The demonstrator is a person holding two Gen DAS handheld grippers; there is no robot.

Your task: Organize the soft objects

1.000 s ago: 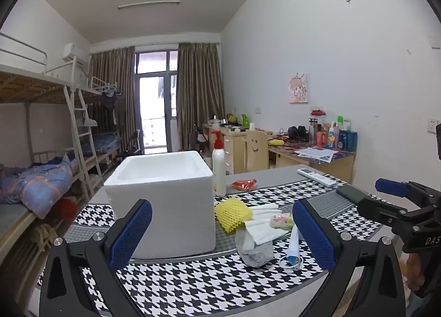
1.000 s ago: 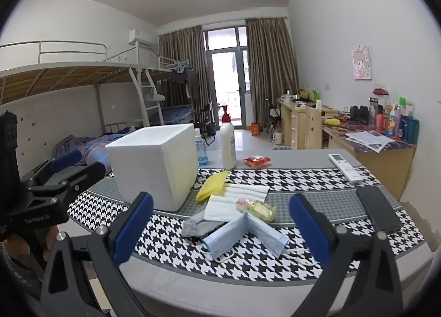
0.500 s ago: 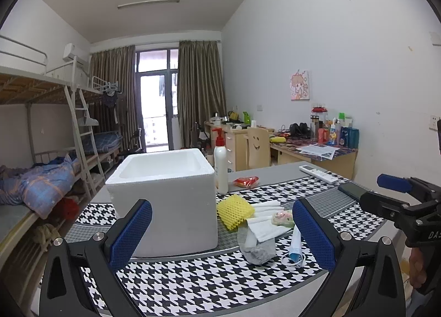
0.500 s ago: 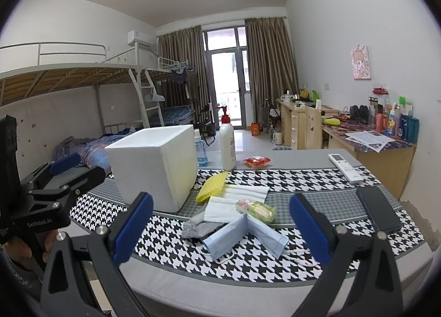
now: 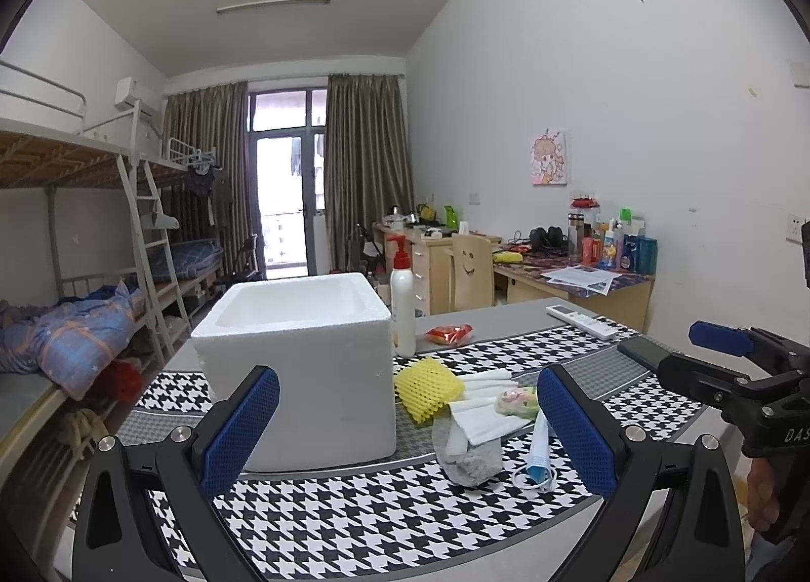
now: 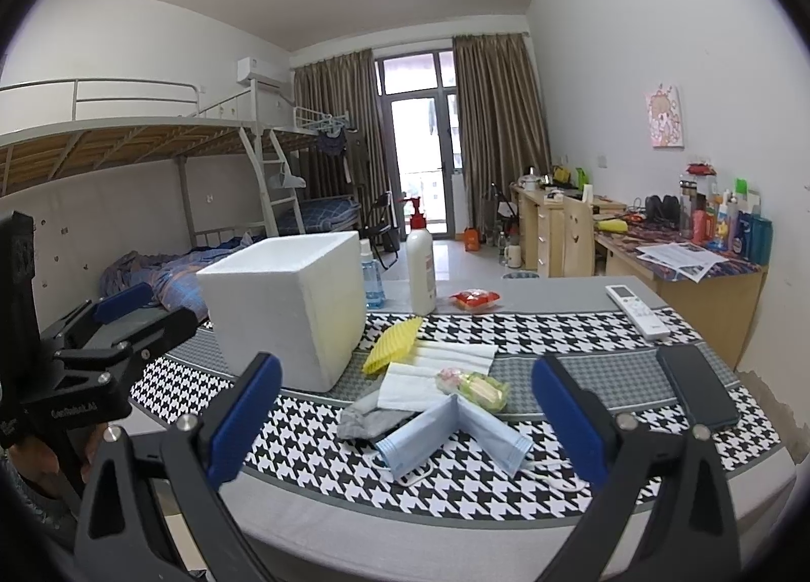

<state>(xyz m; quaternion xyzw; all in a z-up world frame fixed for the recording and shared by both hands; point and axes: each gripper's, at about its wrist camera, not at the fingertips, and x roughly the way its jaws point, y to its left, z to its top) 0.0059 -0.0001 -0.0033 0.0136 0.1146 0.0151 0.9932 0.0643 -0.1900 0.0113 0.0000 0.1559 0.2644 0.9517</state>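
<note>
A white foam box (image 5: 304, 359) (image 6: 291, 308) stands open-topped on the houndstooth table mat. To its right lies a pile of soft items: a yellow foam net (image 5: 428, 387) (image 6: 395, 336), white masks (image 5: 483, 417) (image 6: 430, 369), a grey sock (image 5: 471, 463) (image 6: 367, 417), a blue mask (image 6: 450, 435) (image 5: 537, 450) and a small pink-green packet (image 6: 471, 384). My left gripper (image 5: 405, 435) hovers open in front of the box, empty. My right gripper (image 6: 405, 430) is open before the blue mask, holding nothing.
A pump bottle (image 5: 403, 303) (image 6: 421, 265), a red snack packet (image 6: 474, 298), a remote (image 6: 638, 311) and a black phone (image 6: 696, 387) lie on the table. Bunk beds stand left, desks right. Each view shows the other gripper at its edge.
Both grippers have drifted slightly; the left view has shifted a little upward and back. Nothing was grasped or moved on the table.
</note>
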